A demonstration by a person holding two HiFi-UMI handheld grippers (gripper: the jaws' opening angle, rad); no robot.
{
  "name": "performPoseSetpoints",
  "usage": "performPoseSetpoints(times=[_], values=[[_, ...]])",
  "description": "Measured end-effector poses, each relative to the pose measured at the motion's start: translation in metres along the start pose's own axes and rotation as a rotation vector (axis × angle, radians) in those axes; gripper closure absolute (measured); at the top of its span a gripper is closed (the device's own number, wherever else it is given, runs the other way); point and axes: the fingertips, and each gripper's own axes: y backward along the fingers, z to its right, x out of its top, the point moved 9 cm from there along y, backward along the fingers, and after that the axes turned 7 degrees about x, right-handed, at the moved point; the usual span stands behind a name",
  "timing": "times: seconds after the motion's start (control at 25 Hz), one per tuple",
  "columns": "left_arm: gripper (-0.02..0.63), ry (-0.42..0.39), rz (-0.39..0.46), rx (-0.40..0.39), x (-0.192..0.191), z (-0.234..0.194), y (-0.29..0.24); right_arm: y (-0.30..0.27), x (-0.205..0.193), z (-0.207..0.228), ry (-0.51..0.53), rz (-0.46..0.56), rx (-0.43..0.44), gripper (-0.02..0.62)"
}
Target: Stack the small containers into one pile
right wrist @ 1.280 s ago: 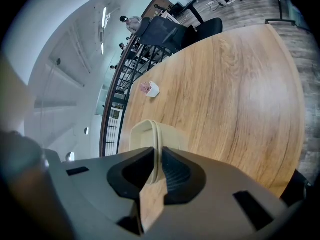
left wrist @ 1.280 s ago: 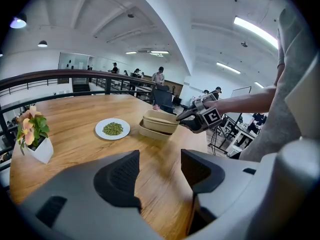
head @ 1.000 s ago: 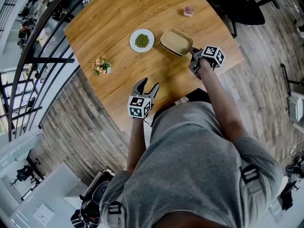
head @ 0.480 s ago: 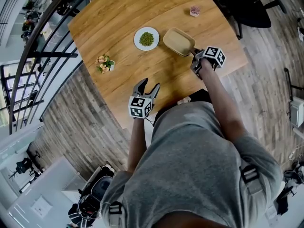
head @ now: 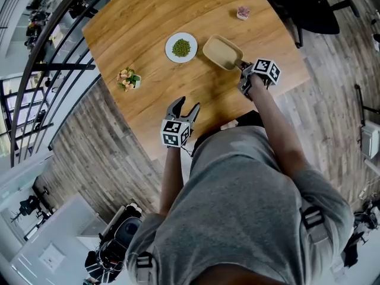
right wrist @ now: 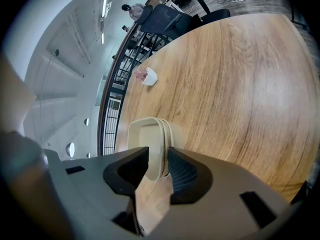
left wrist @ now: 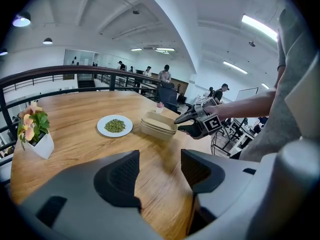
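— Looking at the pile, where does it sit?
— The stack of containers (head: 222, 51) is on the table (head: 136, 22), just right of the plate of peas (head: 180, 47), and it looks nested already, mouths upward
— And the tools?
— The right gripper (head: 241, 66) is at the stack's near right end. Its jaws have just been opening. The rims stand between them with slack showing on one side, so I read it as a release, not a grip
— The other one?
— The left gripper (head: 183, 106) hangs over the table's near edge, jaws wide, nothing between them, well apart from the stack
— Which way does the stack run?
— Its long axis goes from far left to near right, in line with the way the right gripper points. The right hand is by far the nearer. Backing out, I judge, means drawing off to the near right along that axis, so the pads don't drag the rims askew
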Motion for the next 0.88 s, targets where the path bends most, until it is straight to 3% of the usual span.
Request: performPoseSetpoints(times=[0.28,0.6,0.72,0.8,0.88], values=[[0.336,0.007,0.002,0.001,0.005,0.003,-0.008,0.001,0.007,0.000,0.038,-0.017,-0.004,0.456],[0.337,0.013,0.015,-0.015,0.013,0.010,-0.024,0.014,0.018,0.001,0.234,-0.007,0.037,0.447],[0.337,0.020,0.023,-0.019,0.018,0.014,-0.030,0.021,0.022,-0.001,0.304,-0.036,0.090,0.519],[0.337,0.024,0.029,-0.021,0.021,0.016,-0.034,0.027,0.023,-0.006,0.414,-0.055,0.132,0.591],[0.344,0.028,0.033,-0.024,0.025,0.018,-0.038,0.034,0.021,-0.011,0.547,-0.079,0.165,0.591]])
